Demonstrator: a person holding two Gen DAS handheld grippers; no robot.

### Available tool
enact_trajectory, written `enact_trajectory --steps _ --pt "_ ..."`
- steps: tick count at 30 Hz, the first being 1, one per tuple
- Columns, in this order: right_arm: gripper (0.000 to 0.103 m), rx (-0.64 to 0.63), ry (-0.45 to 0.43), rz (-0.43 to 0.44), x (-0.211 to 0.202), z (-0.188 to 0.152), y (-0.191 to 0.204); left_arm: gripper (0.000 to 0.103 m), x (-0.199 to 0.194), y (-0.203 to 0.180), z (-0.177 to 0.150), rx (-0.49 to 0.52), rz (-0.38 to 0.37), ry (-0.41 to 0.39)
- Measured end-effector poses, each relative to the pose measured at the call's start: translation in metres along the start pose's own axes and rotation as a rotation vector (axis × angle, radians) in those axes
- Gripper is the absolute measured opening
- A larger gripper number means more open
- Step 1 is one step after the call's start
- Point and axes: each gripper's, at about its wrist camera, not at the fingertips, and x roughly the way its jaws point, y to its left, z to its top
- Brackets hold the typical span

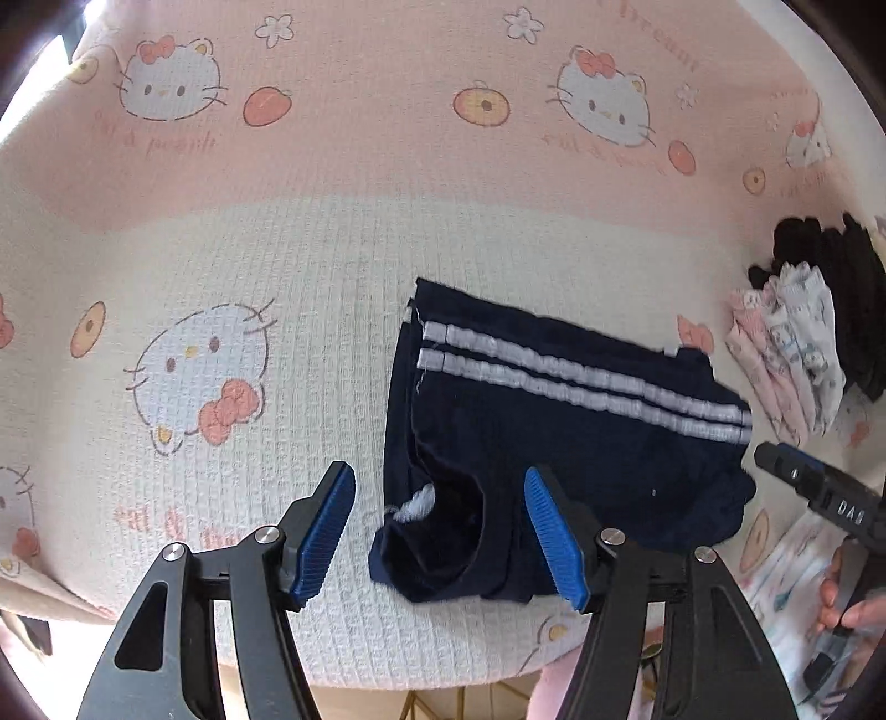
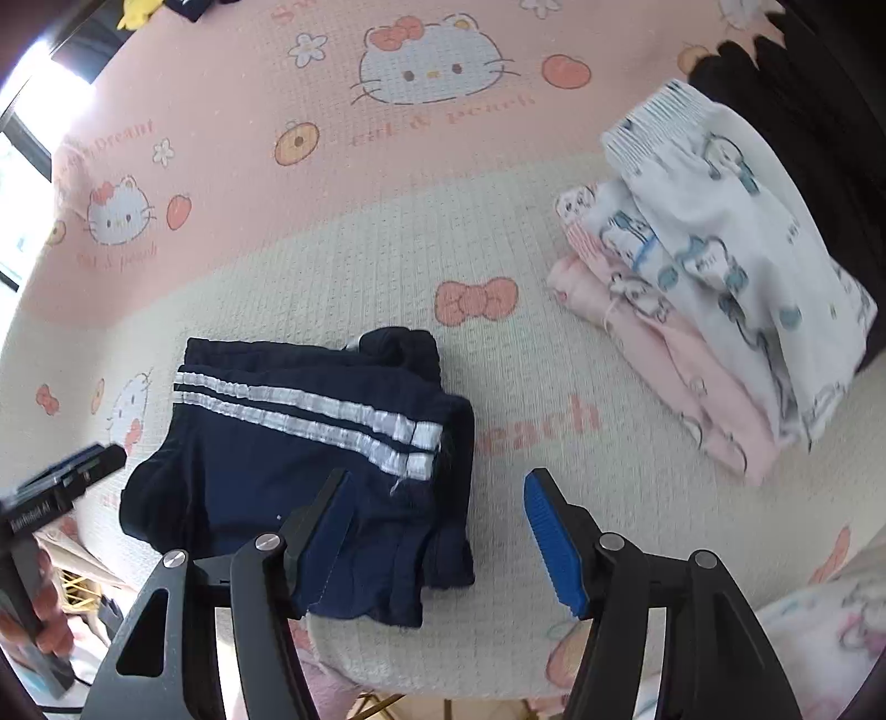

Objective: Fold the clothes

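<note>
A pink-and-cream cat-print blanket (image 2: 343,266) covers the surface. On it lie folded navy shorts (image 2: 288,443) with 2 white stripes and, toward 2 o'clock, a stack of folded printed garments (image 2: 714,277) beside black clothing (image 2: 803,111).

Both the left gripper (image 1: 440,526) and the right gripper (image 2: 437,531) have black skeletal arms with triangular cutouts, silver pivot screws, and ribbed blue finger pads (image 1: 551,531).

Cartoon-cat blanket (image 1: 310,232), yellow toy (image 2: 138,12)
</note>
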Motion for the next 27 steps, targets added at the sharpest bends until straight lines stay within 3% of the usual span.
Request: enact_trajectory --steps 11,16,22,23,25,27 --pt "0.063 0.000 0.020 0.008 0.013 0.014 0.001 0.061 0.034 0.000 0.029 -0.001 -0.009 0.020" --pt "0.063 -0.002 0.042 -0.010 0.022 0.015 0.003 0.061 0.048 0.006 0.033 -0.049 -0.045 -0.033" --pt "0.062 -0.037 0.056 -0.020 0.030 0.020 0.013 0.061 0.061 -0.001 0.042 -0.002 -0.044 -0.058" --pt "0.062 -0.041 0.059 -0.021 0.032 0.020 0.015 0.055 0.064 -0.001 0.043 0.001 -0.046 -0.053" --pt "0.057 -0.043 0.068 -0.021 0.035 0.020 0.017 0.048 0.072 0.000 0.044 -0.002 -0.045 -0.036" --pt "0.047 -0.042 0.076 -0.020 0.038 0.020 0.018 0.048 0.079 0.001 0.043 -0.010 -0.043 -0.018"
